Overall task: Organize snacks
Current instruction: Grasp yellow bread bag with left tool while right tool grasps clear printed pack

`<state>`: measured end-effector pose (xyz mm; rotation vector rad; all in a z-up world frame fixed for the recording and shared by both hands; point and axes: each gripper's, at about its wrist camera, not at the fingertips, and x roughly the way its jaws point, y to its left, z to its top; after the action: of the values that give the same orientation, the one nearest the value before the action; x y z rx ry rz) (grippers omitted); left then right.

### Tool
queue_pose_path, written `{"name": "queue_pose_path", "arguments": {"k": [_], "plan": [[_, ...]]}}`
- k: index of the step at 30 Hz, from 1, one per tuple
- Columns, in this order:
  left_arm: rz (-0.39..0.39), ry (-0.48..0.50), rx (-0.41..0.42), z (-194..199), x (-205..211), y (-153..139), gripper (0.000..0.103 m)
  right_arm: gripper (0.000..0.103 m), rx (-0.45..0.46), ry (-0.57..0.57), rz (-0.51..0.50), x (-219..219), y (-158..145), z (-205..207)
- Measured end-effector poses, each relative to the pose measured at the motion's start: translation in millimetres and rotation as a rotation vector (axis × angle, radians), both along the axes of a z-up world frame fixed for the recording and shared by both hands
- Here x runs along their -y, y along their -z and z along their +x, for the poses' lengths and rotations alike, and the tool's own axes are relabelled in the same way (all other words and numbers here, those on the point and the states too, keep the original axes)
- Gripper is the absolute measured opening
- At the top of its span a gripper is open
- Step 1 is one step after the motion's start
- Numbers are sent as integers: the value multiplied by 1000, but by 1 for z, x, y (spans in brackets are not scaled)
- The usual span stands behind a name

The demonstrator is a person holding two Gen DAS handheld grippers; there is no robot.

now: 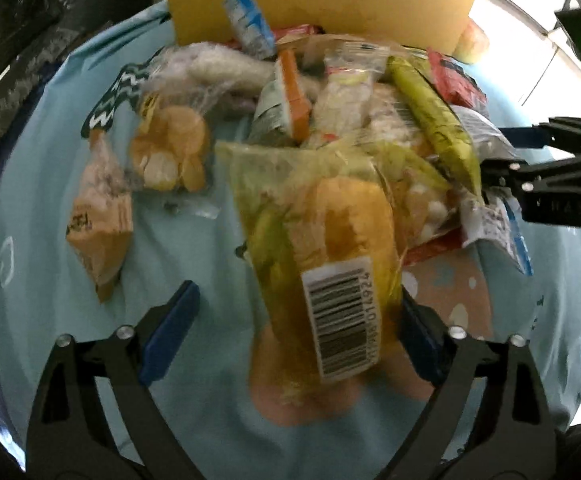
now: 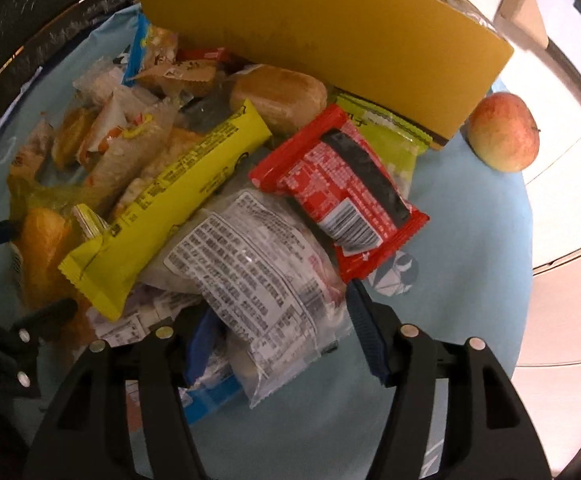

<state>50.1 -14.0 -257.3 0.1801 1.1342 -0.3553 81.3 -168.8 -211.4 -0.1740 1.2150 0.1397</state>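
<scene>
Snack pile (image 2: 194,184) sits on a light-blue cloth (image 1: 50,184), heaped in front of a yellow box (image 2: 330,40) that stands at the far side.

L gripper (image 1: 290,332): pointing steeply down over the near edge of the pile. A clear bag w/ an orange bun (image 1: 330,248) and a barcode label lies between its blue pads (image 1: 170,332). Left pad is well clear of the bag; right pad is just beside the bag's edge, can't tell if touching. Jaws wide, not clamped on it.

R gripper (image 2: 282,340): also aimed down, over the right part of the pile. A clear packet w/ dense printed text (image 2: 258,272) lies between its fingers. Left pad is partly buried among wrappers, right pad stands off the packet's edge w/ cloth visible between. Jaws about half apart; can't tell for sure whether the left pad presses on anything, no grip visible.

Other items, R wrist view:
- long yellow bar wrapper (image 2: 162,208) lying diagonally, overlapping the text packet's upper left
- red packet (image 2: 338,188) just right of it, tilted, lower corner near the R gripper's right finger
- green packet (image 2: 394,148) under the red one, against the box
- brown wrapped bun (image 2: 278,94) against the box front
- apple (image 2: 504,136) on the cloth, just right of the box corner, apart from the pile

L wrist view: blue-white packet (image 1: 246,20) leaning on the box; R gripper enters from the right edge over the pile.
</scene>
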Motion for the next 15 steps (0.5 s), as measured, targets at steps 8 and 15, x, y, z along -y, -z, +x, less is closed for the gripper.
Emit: {"name": "queue_pose_path", "arguments": {"k": [8, 15], "plan": [[-51, -12, 28, 1, -20, -9, 38, 40, 18, 30, 88, 5, -6, -13], [-82, 15, 67, -8, -24, -24, 38, 39, 9, 80, 188, 24, -17, -32]]}}
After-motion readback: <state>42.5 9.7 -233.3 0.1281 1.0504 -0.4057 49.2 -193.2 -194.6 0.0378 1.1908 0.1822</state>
